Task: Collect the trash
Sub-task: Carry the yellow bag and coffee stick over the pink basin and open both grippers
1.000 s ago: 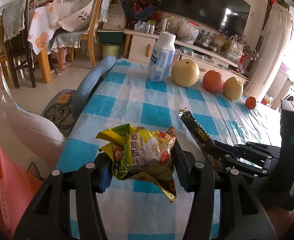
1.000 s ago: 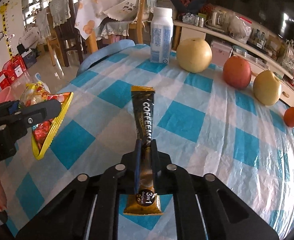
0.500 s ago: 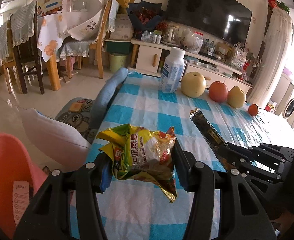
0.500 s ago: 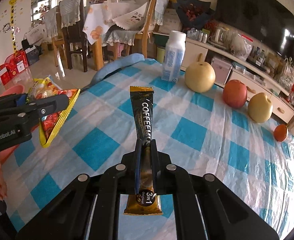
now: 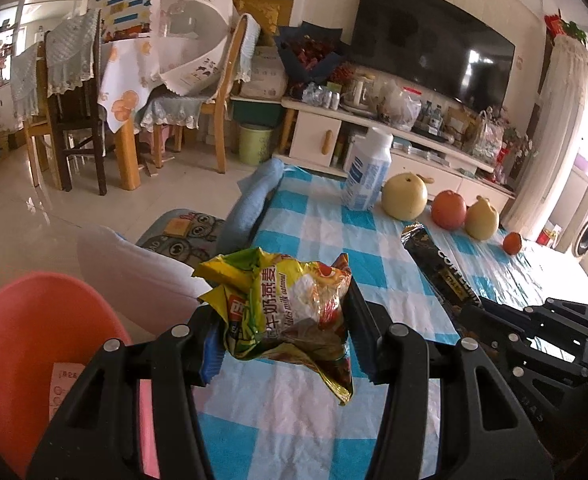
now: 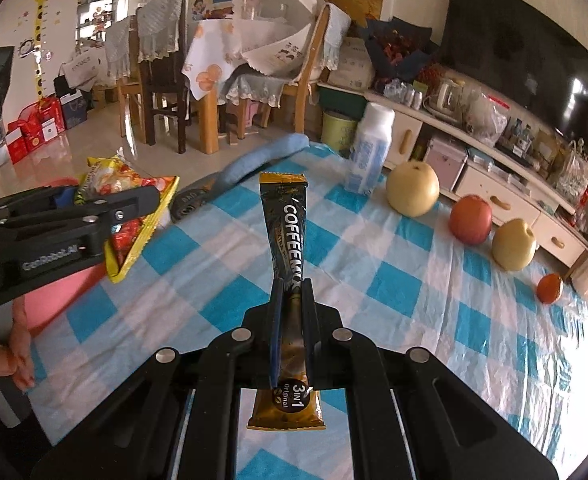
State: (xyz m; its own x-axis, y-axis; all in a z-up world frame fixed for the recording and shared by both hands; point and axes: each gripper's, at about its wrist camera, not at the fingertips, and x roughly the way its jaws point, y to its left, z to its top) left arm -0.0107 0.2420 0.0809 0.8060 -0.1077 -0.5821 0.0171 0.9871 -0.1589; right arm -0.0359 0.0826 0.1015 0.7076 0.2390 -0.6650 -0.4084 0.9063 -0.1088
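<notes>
Black plastic fingers of the left gripper (image 5: 283, 336) are closed on a crumpled yellow oat-milk snack wrapper (image 5: 285, 312), which they hold in the air over the near edge of the blue-and-white checked tablecloth (image 5: 326, 232). This gripper points forward and is at the left side of the table, just beside a salmon-pink bin (image 5: 33, 352) that stands lower, off the table edge. The wrapper is wrinkled, with red and white print, and one corner hangs down below the fingers.

The right gripper (image 6: 291, 332) is level and points along the table. Its jaws are nearly shut and pinch a black and gold coffee-mix sachet (image 6: 287, 236) near the lower end. The sachet is long and narrow, it stands forward from the fingers above the cloth and does not touch it.

At the far side of the table stand a white milk bottle (image 6: 370, 148), two pears (image 6: 412, 188), an apple (image 6: 470, 220) and a small orange (image 6: 550, 288) in a row.
</notes>
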